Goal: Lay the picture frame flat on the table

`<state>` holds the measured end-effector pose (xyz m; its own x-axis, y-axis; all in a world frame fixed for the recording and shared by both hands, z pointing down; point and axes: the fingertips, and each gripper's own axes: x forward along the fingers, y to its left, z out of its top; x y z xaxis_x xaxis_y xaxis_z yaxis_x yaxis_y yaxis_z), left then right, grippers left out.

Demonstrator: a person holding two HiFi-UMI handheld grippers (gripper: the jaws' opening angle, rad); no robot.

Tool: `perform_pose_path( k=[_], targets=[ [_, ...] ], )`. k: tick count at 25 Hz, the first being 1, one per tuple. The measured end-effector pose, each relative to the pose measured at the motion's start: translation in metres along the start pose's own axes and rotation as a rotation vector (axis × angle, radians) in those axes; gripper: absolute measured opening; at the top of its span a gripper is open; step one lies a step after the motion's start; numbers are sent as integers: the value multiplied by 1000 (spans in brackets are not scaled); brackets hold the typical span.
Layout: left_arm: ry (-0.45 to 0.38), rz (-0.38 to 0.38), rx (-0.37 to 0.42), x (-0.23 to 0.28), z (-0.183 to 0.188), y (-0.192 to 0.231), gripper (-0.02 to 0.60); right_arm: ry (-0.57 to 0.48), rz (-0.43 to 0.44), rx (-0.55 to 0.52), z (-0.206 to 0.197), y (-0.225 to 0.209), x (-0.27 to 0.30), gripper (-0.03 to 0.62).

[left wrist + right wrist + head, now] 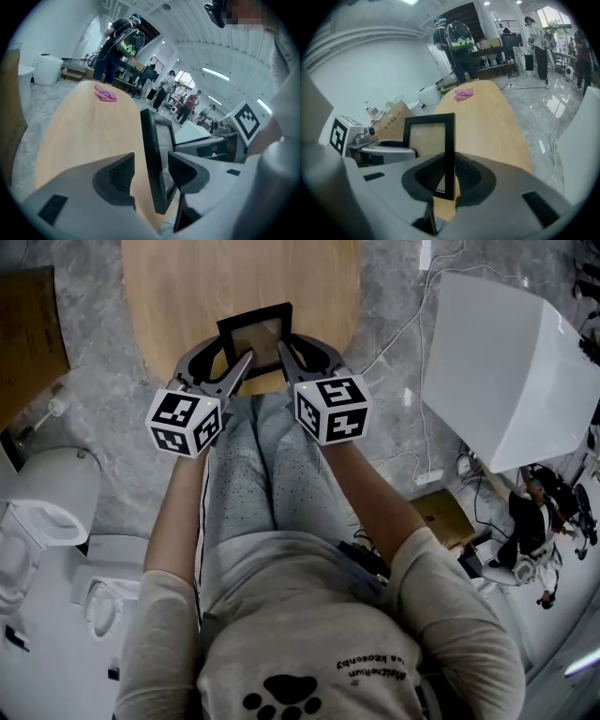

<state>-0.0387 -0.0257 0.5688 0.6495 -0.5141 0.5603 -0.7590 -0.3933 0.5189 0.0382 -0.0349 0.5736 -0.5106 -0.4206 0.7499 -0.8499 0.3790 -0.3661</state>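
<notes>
Right gripper (450,160) clamps upright picture frame (429,120); its insert seems blank.

The head view looks steeply down on the near edge of the worktop (187,287). Both gripper views sit low and close there, facing its far end, sharing the picture frame (257,336).

Picture frame (255,334) at table (187,296) edge between left gripper (151,172), right gripper (449,176); cloth (105,93) behind

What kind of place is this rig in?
Likely an open lab or workshop, not a home: several people standing around, cables trailing over the grey stone floor, a cardboard box beside the wooden table.
</notes>
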Motion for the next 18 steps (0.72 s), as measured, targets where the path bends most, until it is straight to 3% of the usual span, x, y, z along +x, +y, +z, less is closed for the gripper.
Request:
perform_pose_path(
  k=[10, 15, 18],
  targets=[
    [64, 213, 51, -1, -17, 12, 232, 64, -76, 12, -18, -11, 11, 67],
    [102, 293, 10, 0, -27, 19, 230, 86, -98, 41, -26, -13, 17, 67],
    [131, 304, -8, 3, -35, 21, 172, 94, -102, 47, -28, -14, 20, 67]
  ],
)
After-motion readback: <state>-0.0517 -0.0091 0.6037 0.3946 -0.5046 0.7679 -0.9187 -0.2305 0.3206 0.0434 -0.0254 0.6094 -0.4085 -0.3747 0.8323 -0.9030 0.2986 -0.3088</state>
